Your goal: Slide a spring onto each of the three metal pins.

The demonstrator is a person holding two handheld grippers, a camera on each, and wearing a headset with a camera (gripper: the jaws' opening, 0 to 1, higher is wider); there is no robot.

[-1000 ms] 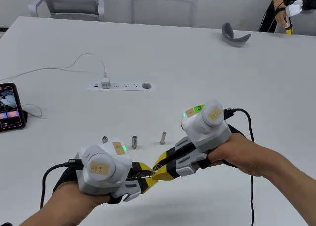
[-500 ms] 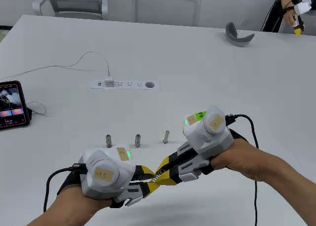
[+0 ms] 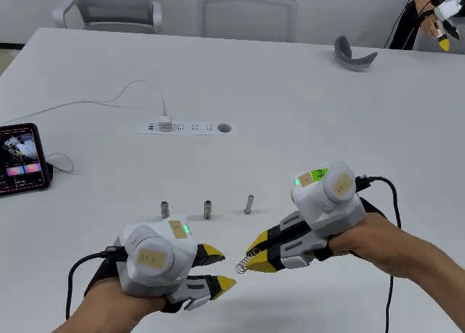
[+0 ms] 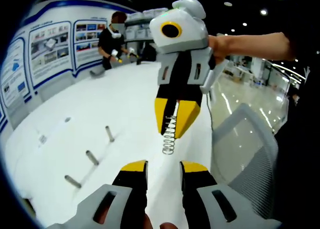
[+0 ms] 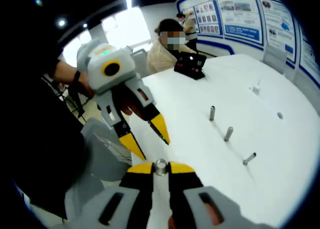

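Note:
Three small metal pins (image 3: pixel 165 209) (image 3: pixel 208 209) (image 3: pixel 249 203) stand in a row on the white table (image 3: pixel 305 115); the left two look ribbed, the right one smooth. My right gripper (image 3: pixel 256 257) is shut on one end of a thin spring (image 3: pixel 245 261), which sticks out to the left, near the table's front. My left gripper (image 3: pixel 216 268) stands open a little to the left of the spring's free end, not touching it. In the left gripper view the spring (image 4: pixel 169 136) hangs from the right gripper (image 4: pixel 175 120) above my open left gripper (image 4: pixel 164 168). In the right gripper view the spring's end (image 5: pixel 160 166) sits between the shut yellow tips.
A white power strip (image 3: pixel 192 128) with a plugged cable lies beyond the pins. A tablet (image 3: pixel 22 158) sits at the left edge and a grey curved object (image 3: pixel 354 53) at the far right. Chairs (image 3: pixel 247 13) stand behind the table. A person's hand (image 3: pixel 436 13) shows at top right.
Both grippers' tips met at the spring before. The left gripper has opened and let go, and the two have drawn apart; the right one keeps the spring.

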